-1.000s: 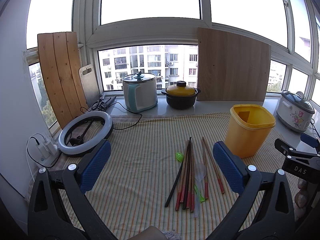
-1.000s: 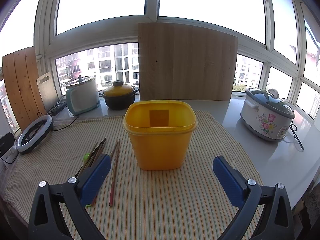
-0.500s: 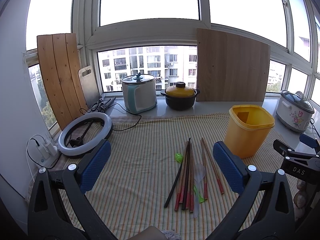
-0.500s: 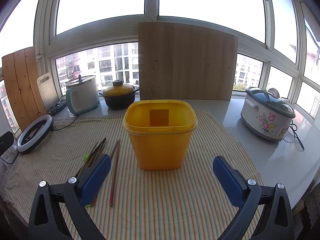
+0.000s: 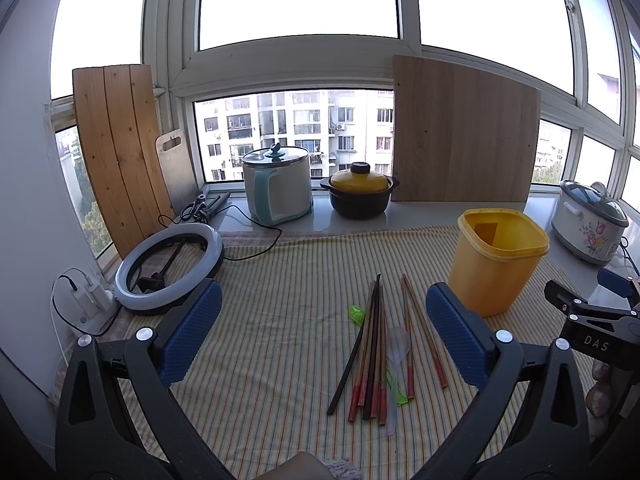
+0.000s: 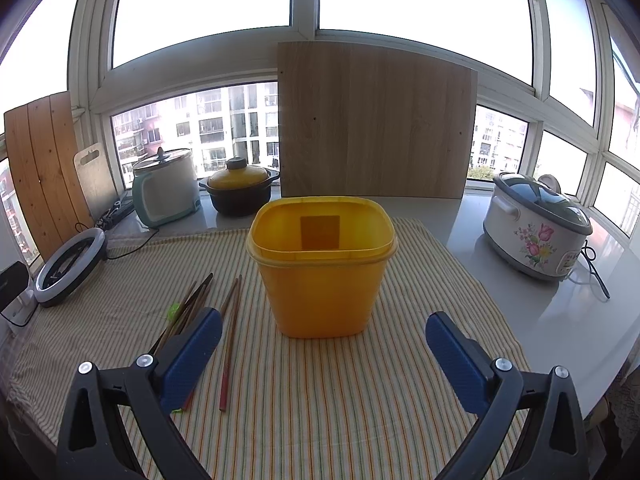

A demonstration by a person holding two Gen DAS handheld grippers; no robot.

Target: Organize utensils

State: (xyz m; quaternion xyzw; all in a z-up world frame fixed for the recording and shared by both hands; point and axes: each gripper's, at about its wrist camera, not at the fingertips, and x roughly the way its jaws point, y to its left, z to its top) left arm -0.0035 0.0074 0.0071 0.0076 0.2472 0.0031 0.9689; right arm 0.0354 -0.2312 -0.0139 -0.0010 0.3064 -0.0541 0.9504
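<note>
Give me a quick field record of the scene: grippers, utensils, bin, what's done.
left gripper: open, empty, above the cloth
right gripper: open, empty, facing the bin
chopsticks: loose bundle lying on the cloth, left of the bin
clear spoon: among the chopsticks
green spoon: partly under the chopsticks
bin: yellow, upright, appears empty
progress: nothing picked up yet

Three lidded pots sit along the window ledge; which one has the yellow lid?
The low black casserole pot, in the middle. The tall white-and-teal pot to its left has a glass lid; the white flowered cooker far right has a dark lid.
</note>
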